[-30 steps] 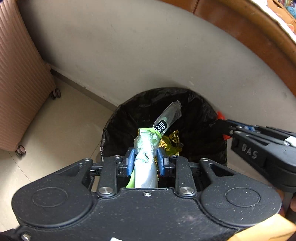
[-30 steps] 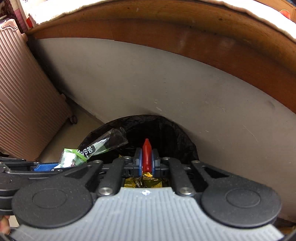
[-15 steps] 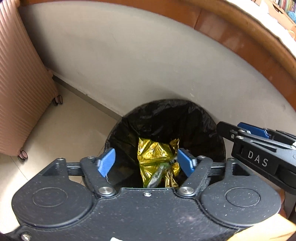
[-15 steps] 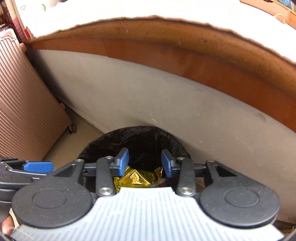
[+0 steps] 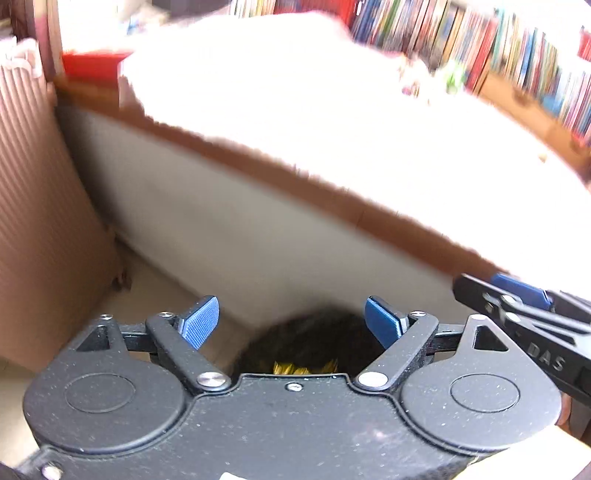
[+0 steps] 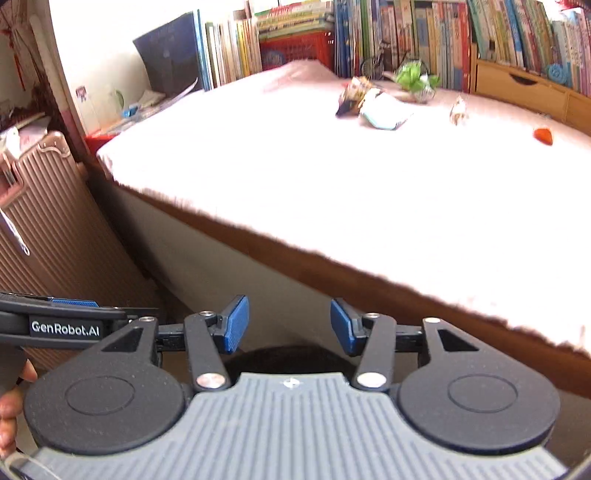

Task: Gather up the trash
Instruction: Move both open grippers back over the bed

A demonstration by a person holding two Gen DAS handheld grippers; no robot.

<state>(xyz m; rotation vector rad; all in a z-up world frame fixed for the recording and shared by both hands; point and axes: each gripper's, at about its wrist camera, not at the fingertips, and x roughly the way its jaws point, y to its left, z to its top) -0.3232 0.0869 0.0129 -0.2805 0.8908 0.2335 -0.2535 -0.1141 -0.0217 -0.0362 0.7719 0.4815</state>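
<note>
Low in both views sits a black-lined trash bin [image 5: 314, 339] [image 6: 288, 356], and gold foil trash [image 5: 304, 367] shows inside it. My left gripper [image 5: 291, 323] stands open and empty above the bin. My right gripper [image 6: 290, 325] is also open and empty; its side [image 5: 524, 314] appears at the right of the left wrist view. On the white bed [image 6: 332, 177] lie several pieces of trash: a dark and gold wrapper [image 6: 352, 98], a pale packet [image 6: 386, 110], a small crumpled scrap [image 6: 458, 110] and an orange-red piece [image 6: 543, 135].
A ribbed pink suitcase [image 6: 48, 229] stands left of the bin against the bed's grey side [image 6: 221, 251]. Bookshelves [image 6: 406, 33], a small green plant [image 6: 415, 77] and a wooden drawer box [image 6: 517, 88] line the far side of the bed. A hand [image 6: 9, 417] is at the lower left.
Both grippers let go of their trash into the bin, the green wrapper and the red piece, and opened. They have since tilted up, so the bed top now fills the views.
</note>
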